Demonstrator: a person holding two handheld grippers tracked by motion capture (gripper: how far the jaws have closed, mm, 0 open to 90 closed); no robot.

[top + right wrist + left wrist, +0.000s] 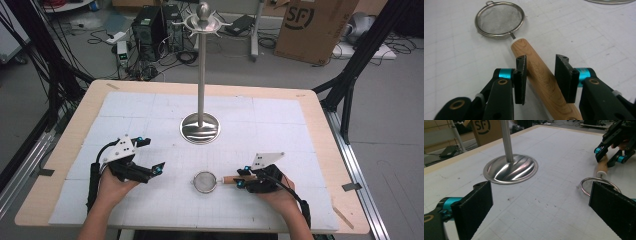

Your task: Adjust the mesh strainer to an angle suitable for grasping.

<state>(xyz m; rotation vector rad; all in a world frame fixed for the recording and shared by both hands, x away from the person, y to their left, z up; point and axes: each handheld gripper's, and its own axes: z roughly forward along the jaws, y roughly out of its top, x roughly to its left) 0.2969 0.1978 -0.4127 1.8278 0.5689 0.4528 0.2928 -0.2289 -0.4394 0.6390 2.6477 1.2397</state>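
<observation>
So on the surface (125,107) there's one small mesh strainer (204,181) with a wooden handle (541,77), and one tall metal stand (201,75) behind it. Two grippers: the right gripper (541,75) has its fingers straddling the handle, one touching, small gap on the other side. The left gripper (541,207) sits off to the side, fingers spread wide. The right gripper view shows engraved lettering on the handle; the high view shows the stand's hooks up top.

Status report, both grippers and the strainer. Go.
Left gripper open, clear of things. Right gripper around strainer wooden handle, contact unclear. Strainer flat on table. Hook stand behind, nothing blocking.
</observation>
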